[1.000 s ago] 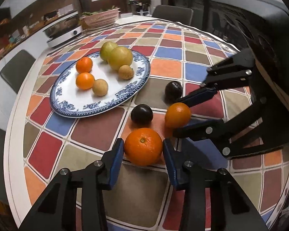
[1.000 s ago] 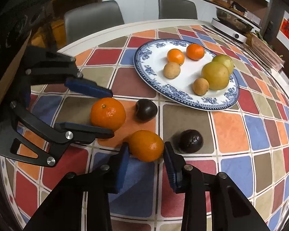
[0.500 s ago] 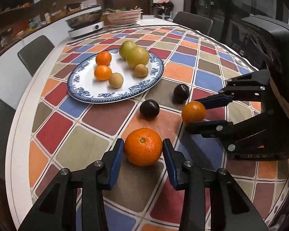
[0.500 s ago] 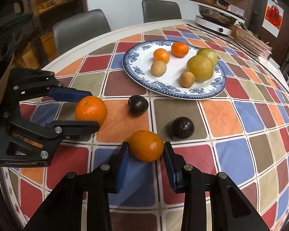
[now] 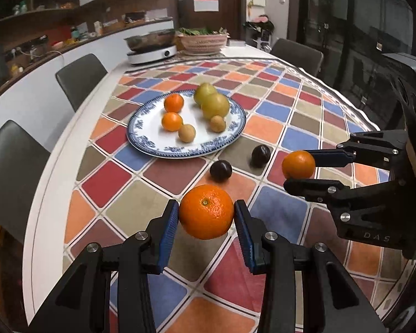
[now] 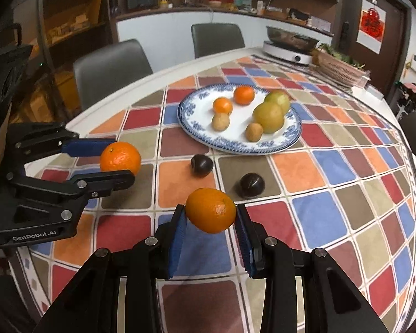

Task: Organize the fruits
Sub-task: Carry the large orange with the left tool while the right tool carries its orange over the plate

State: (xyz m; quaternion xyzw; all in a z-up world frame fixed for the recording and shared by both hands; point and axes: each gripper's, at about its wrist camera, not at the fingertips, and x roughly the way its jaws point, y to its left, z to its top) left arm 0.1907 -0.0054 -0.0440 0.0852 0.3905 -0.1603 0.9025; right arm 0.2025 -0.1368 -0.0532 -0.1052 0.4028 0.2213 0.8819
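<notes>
My left gripper (image 5: 206,216) is shut on a large orange (image 5: 206,211) and holds it above the table; it shows at the left of the right wrist view (image 6: 116,162). My right gripper (image 6: 211,216) is shut on a smaller orange (image 6: 210,210), also lifted; it shows at the right of the left wrist view (image 5: 299,166). A blue-and-white plate (image 5: 152,144) ahead holds two small oranges, two green-yellow fruits and two small brown fruits. Two dark plums (image 5: 221,170) (image 5: 261,155) lie on the checked tablecloth between the plate and the grippers.
An induction cooker with a pan (image 5: 151,48) and a woven basket (image 5: 203,43) stand at the table's far end. Grey chairs (image 5: 80,79) line the left edge and one stands at the far right (image 5: 296,52). The table's white rim (image 5: 50,177) curves close on the left.
Both grippers have risen with their oranges off the tablecloth and tilted up, so the plate and the far room now show higher in view. The plums and the plate have not moved.
</notes>
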